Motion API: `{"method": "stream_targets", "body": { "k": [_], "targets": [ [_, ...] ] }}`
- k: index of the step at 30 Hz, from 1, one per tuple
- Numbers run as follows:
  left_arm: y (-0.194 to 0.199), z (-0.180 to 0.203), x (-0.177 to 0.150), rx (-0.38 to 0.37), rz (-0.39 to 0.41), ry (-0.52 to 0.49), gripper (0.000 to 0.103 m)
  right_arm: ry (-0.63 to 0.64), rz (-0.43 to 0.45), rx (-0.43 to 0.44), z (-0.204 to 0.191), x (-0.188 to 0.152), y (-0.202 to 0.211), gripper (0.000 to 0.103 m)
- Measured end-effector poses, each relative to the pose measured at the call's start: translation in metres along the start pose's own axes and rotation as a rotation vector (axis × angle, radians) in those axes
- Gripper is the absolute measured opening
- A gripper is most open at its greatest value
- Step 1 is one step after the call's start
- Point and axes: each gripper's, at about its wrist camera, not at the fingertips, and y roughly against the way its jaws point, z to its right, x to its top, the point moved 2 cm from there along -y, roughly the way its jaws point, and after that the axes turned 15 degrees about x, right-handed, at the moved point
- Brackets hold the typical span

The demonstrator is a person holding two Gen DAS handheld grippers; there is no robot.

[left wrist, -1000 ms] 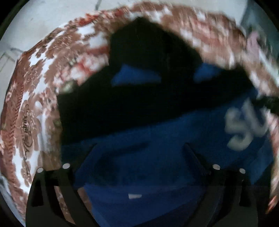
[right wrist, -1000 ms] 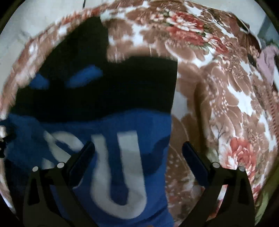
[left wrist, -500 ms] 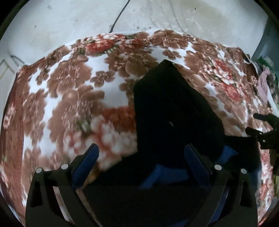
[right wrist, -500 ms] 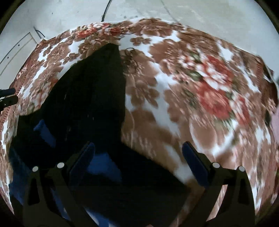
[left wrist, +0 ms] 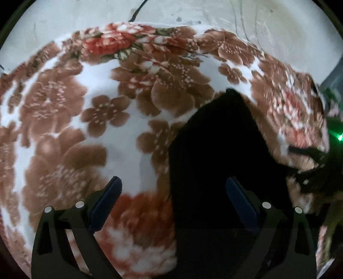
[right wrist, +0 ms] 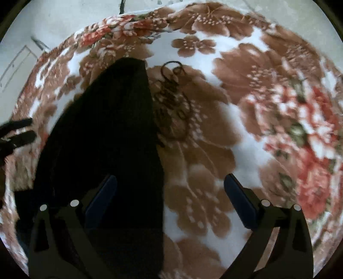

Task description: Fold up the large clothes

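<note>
A black part of the garment [left wrist: 223, 154] lies flat on the floral blanket [left wrist: 85, 128], running from the lower middle up to a rounded end. My left gripper [left wrist: 173, 193] hovers open over its left edge, nothing between the fingers. In the right wrist view the same black cloth [right wrist: 103, 139] fills the left half, and my right gripper [right wrist: 170, 191] is open above its right edge, also holding nothing. The garment's blue part is out of sight. The other gripper's black fingers [right wrist: 19, 131] show at the left rim of the right wrist view.
The brown, red and white floral blanket [right wrist: 257, 107] covers a bed-like surface with a pale wall [left wrist: 193, 12] behind it. A thin dark cable [left wrist: 139, 10] runs up the wall. A green light [left wrist: 339, 136] glows at the right rim.
Both grippers have travelled forward from the blue lettered body of the garment up along its black part. The blue cloth has dropped out of view. Both stayed open.
</note>
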Motion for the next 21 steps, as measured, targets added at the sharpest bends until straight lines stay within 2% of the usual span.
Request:
{"method": "stream_targets", "body": {
  "k": [3, 7, 9, 12, 13, 14, 15, 16, 17, 21],
  "targets": [
    [-0.018, 0.008, 0.013, -0.028, -0.031, -0.017, 0.093, -0.007, -0.008, 0.023, 0.003, 0.011, -0.013, 0.098],
    [-0.041, 0.014, 0.016, -0.064, -0.099, -0.033, 0.074, -0.043, -0.022, 0.089, 0.010, 0.017, -0.026, 0.098],
    [-0.051, 0.014, 0.014, -0.087, -0.128, -0.032, 0.070, -0.048, -0.038, 0.095, 0.014, 0.018, -0.033, 0.098],
    [-0.054, 0.017, 0.013, -0.132, -0.135, -0.027, 0.041, -0.039, -0.048, 0.132, 0.011, 0.020, -0.036, 0.077],
    [-0.052, 0.020, 0.013, -0.126, -0.124, -0.036, 0.031, -0.012, -0.051, 0.137, 0.007, 0.021, -0.036, 0.059],
    [-0.049, 0.022, 0.014, -0.124, -0.114, -0.049, 0.025, 0.006, -0.050, 0.130, 0.003, 0.021, -0.035, 0.047],
    [-0.047, 0.024, 0.014, -0.115, -0.105, -0.059, 0.020, 0.021, -0.040, 0.105, 0.000, 0.022, -0.033, 0.040],
    [-0.045, 0.024, 0.015, -0.101, -0.100, -0.063, 0.009, 0.032, -0.027, 0.085, -0.002, 0.023, -0.031, 0.024],
    [-0.043, 0.023, 0.016, -0.100, -0.093, -0.062, 0.009, 0.038, -0.018, 0.089, -0.004, 0.023, -0.029, 0.018],
    [-0.018, 0.021, 0.015, -0.134, -0.029, -0.051, 0.008, 0.098, 0.020, 0.068, -0.017, 0.019, -0.016, 0.011]
  ]
}}
